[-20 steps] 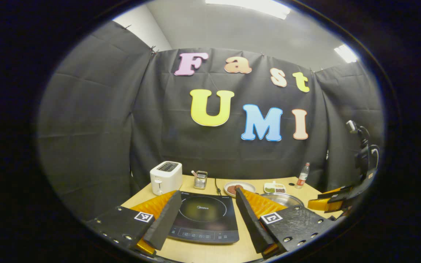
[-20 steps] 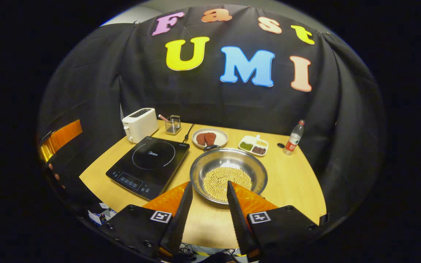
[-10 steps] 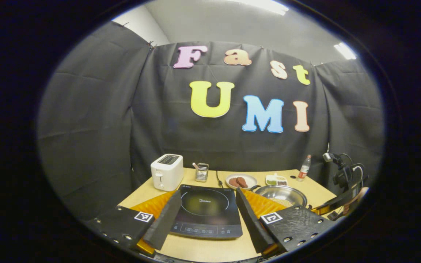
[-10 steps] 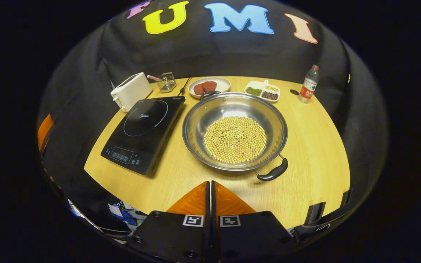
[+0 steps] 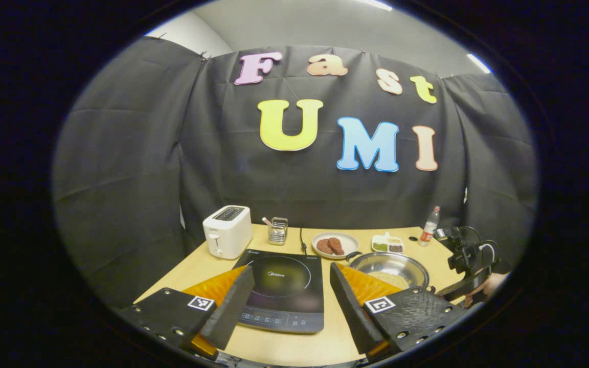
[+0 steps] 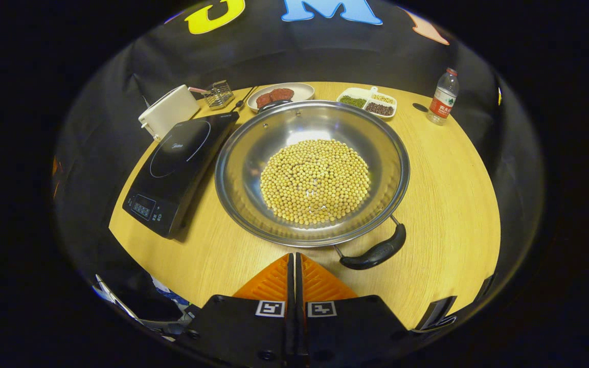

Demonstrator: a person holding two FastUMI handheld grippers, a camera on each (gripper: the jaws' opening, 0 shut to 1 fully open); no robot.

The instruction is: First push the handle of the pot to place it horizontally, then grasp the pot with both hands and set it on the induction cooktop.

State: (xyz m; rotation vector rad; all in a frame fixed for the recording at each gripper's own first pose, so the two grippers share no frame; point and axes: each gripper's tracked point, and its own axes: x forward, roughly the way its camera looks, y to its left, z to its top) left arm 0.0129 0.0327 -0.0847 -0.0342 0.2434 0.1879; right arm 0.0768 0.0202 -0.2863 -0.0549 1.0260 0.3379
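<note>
The pot [image 6: 312, 174], a wide steel pan holding a bed of pale beans [image 6: 315, 181], sits on the wooden desk [image 6: 448, 194] just right of the induction cooktop [image 6: 179, 171], not on it. Its near black handle [image 6: 374, 253] points toward you, skewed to the right; the far handle [image 6: 273, 105] lies by the plate of brown patties [image 6: 279, 93]. Your right gripper [image 6: 294, 263] hovers just short of the pot's near rim, its fingers clenched together on nothing. Your left gripper [image 5: 287, 301] hangs over the cooktop's front edge with its fingers released and wide apart. The cooktop's glass carries a small logo, too blurred to make out. Behind stand a white toaster [image 5: 227, 231], a wire holder [image 5: 277, 231], a divided dish of grains [image 6: 367, 101] and a red-labelled bottle [image 6: 443, 97]. Black cloth walls the booth.
</note>
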